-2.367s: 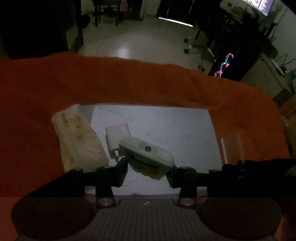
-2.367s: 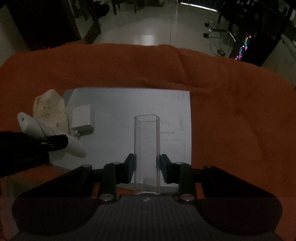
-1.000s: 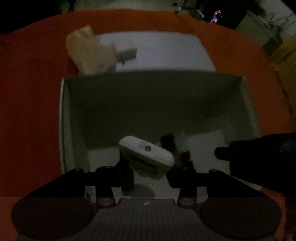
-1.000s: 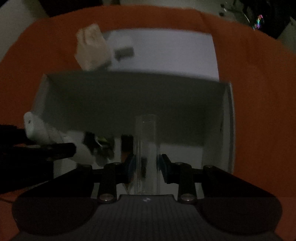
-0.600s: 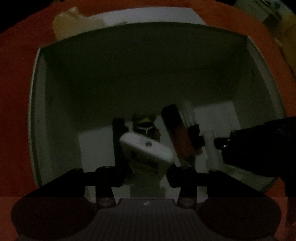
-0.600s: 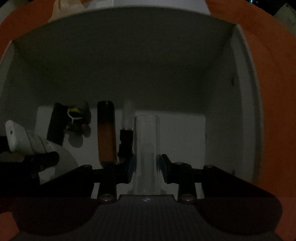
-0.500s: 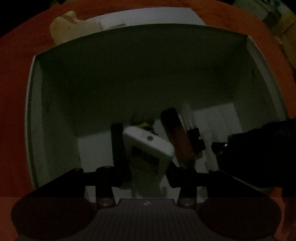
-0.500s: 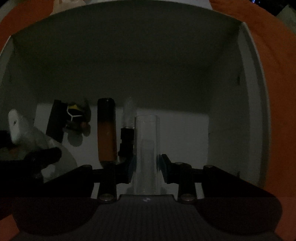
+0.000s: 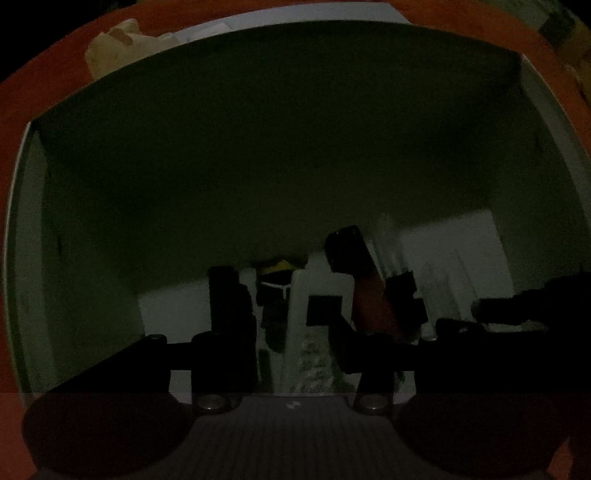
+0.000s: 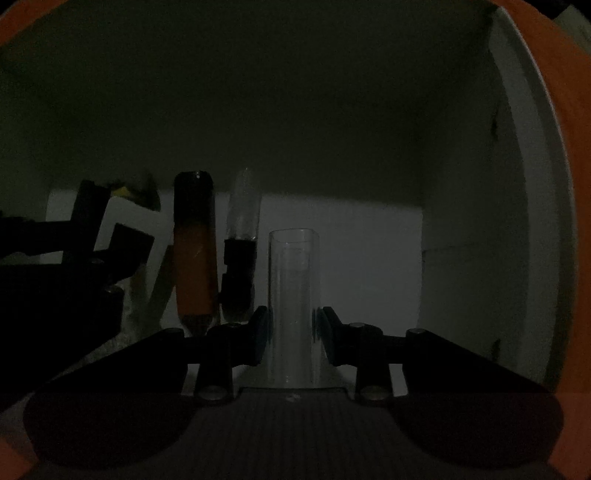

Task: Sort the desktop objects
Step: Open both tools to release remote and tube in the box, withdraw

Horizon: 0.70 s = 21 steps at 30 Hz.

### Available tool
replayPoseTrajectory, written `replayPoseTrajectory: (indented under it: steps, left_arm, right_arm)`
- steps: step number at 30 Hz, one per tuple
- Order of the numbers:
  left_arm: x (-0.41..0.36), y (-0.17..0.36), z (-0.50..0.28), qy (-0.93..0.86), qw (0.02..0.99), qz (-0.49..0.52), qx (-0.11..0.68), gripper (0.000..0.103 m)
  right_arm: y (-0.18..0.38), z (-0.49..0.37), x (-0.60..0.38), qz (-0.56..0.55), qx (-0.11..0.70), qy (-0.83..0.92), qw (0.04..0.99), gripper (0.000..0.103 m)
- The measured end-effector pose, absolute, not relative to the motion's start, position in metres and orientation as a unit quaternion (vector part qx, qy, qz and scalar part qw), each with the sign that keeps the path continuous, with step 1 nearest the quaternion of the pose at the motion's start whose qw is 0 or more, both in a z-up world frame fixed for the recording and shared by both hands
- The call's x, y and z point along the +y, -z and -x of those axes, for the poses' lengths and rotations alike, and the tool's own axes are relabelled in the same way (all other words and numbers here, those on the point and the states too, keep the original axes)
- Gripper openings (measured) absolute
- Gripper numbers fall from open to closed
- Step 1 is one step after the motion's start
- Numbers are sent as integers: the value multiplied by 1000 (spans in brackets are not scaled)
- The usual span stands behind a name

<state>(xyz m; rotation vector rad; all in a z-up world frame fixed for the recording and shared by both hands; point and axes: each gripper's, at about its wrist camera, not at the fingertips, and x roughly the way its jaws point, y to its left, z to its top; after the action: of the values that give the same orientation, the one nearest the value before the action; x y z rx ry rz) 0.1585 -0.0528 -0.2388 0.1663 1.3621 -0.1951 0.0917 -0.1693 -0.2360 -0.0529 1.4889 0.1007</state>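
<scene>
Both grippers are low inside a white storage box (image 9: 22, 236), also seen in the right wrist view (image 10: 517, 184). My left gripper (image 9: 295, 325) holds a white device (image 9: 314, 321) that now stands on end between its fingers; the grip looks loose. My right gripper (image 10: 291, 325) is shut on a clear plastic tube (image 10: 293, 295), held upright near the box floor. On the box floor lie an orange-and-black marker (image 10: 194, 251), a clear-capped black pen (image 10: 240, 254), a black bar (image 9: 227, 299) and a small yellow-and-black item (image 9: 275, 280).
The box sits on an orange cloth (image 9: 44, 74). Beyond its far wall a beige packet (image 9: 114, 48) and a white sheet (image 9: 295, 14) show. The left gripper's dark body (image 10: 55, 266) fills the left side of the right wrist view.
Both grippers have dropped deeper into the box. The white device has tipped from flat to upright between the left fingers. The tube has come close to the box floor.
</scene>
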Motion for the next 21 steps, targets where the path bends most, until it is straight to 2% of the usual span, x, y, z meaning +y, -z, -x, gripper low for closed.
replayPoseTrajectory:
  steps: [7,10,12,14,16,21]
  left_arm:
    - [-48,234,-150,97,768,-71,629,39]
    - [-48,230,-148,98,772,-68,624,50]
    - [-45,226,-145,100,778,-71,617,52]
    - [-41,222,-145,102,779,-67,615,64]
    - [-32,218,-147,103,779,-60,616,72]
    - [-3,199,-149,106,787,-38,607,75]
  right_arm:
    - [234,-92,-172,22,680,-46,731,33]
    - [234,-93,-174,17,685,-42,727,34]
    - [233,-94,-175,12,687,-39,725,37]
    - [231,-94,-175,14,685,-38,727,39]
    - [229,-94,-174,19,689,-39,724,44]
    - [209,-94,-180,8,683,-44,729,45]
